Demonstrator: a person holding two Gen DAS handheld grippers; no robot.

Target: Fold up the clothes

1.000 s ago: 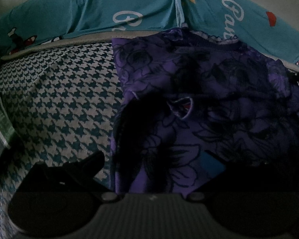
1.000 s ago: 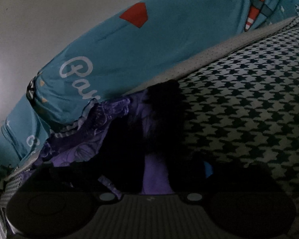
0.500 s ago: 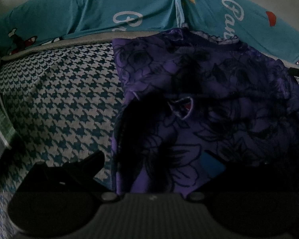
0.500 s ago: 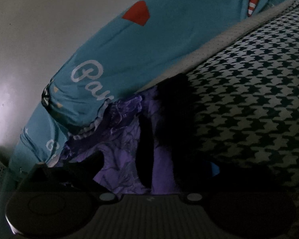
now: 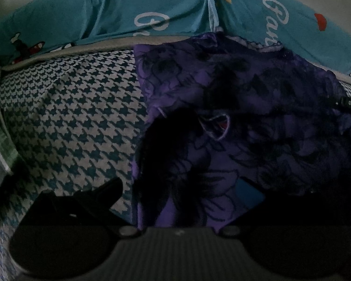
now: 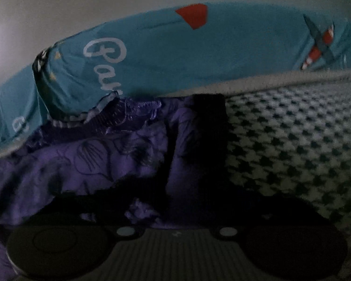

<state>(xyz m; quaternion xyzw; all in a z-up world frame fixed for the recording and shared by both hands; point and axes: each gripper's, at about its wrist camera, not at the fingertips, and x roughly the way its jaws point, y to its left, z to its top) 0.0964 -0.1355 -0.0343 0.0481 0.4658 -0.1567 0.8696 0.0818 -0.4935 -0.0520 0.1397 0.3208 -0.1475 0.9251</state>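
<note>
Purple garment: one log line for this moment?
garment: lying on houndstooth sheet | left gripper: open over it | right gripper: jaws just closing, garment between

A bedroom: houndstooth bedsheet (image 5: 77,117), teal printed pillows (image 6: 199,53) against a plain wall (image 6: 105,0).

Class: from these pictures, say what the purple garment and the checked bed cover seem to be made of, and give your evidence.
Purple garment: seemingly thin woven cloth with a printed floral pattern and slight sheen; it crumples into soft folds. Checked bed cover: probably matte woven cloth, houndstooth pattern, lying fairly flat. Exact fibres cannot be told.
</note>
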